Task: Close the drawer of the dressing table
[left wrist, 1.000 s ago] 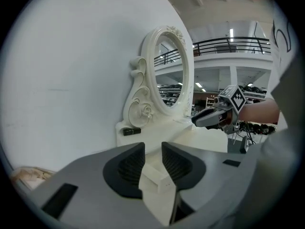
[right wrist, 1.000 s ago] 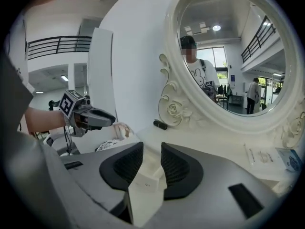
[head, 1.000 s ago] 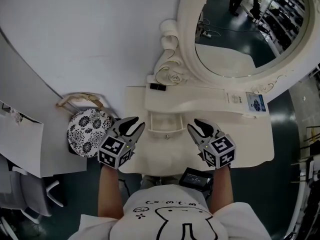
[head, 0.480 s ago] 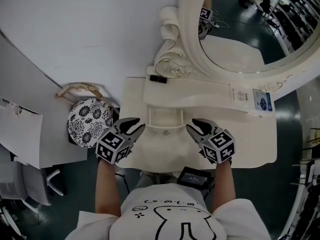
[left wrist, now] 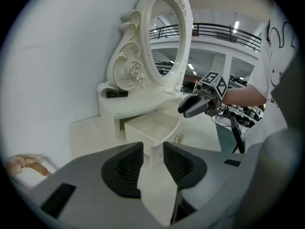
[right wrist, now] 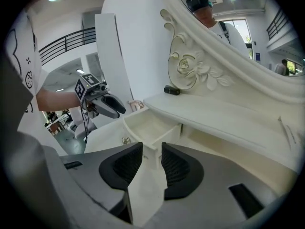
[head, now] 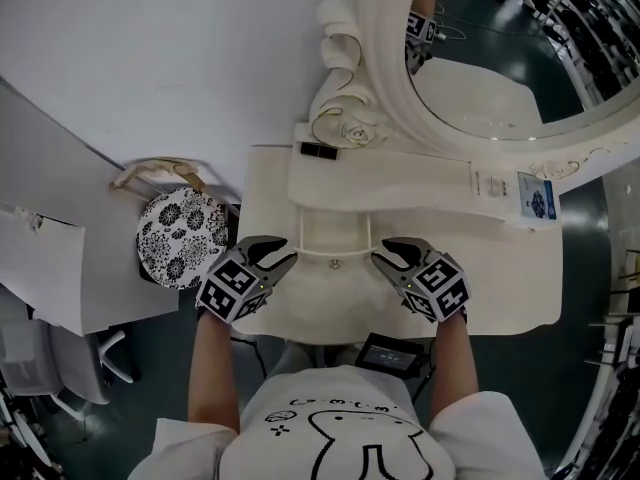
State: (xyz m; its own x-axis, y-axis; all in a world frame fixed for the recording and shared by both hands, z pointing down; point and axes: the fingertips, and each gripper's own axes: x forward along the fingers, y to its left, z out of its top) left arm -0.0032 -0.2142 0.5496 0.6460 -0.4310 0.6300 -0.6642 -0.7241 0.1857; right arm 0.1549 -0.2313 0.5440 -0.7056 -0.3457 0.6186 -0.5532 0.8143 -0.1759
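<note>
The cream dressing table (head: pixel 500 288) has its small middle drawer (head: pixel 335 233) pulled out, with a metal knob (head: pixel 335 263) on its curved front. My left gripper (head: pixel 277 252) hovers just left of the drawer front and my right gripper (head: pixel 385 252) just right of it, neither touching. In the left gripper view the jaws (left wrist: pixel 152 149) point at the drawer's corner (left wrist: pixel 150 128); they are opening a little with nothing between them. The right gripper (right wrist: pixel 151 149) faces the drawer (right wrist: pixel 147 128) the same way, its jaws also opening on nothing.
A large oval mirror (head: pixel 500 58) in a carved frame stands at the back. A small black object (head: pixel 318 150) lies on the raised shelf, a leaflet (head: pixel 535 196) at its right. A black-and-white patterned stool (head: pixel 180 248) stands left of the table.
Both grippers have sunk and tipped downward, closing in on the two ends of the drawer front. The drawer has stayed pulled out.
</note>
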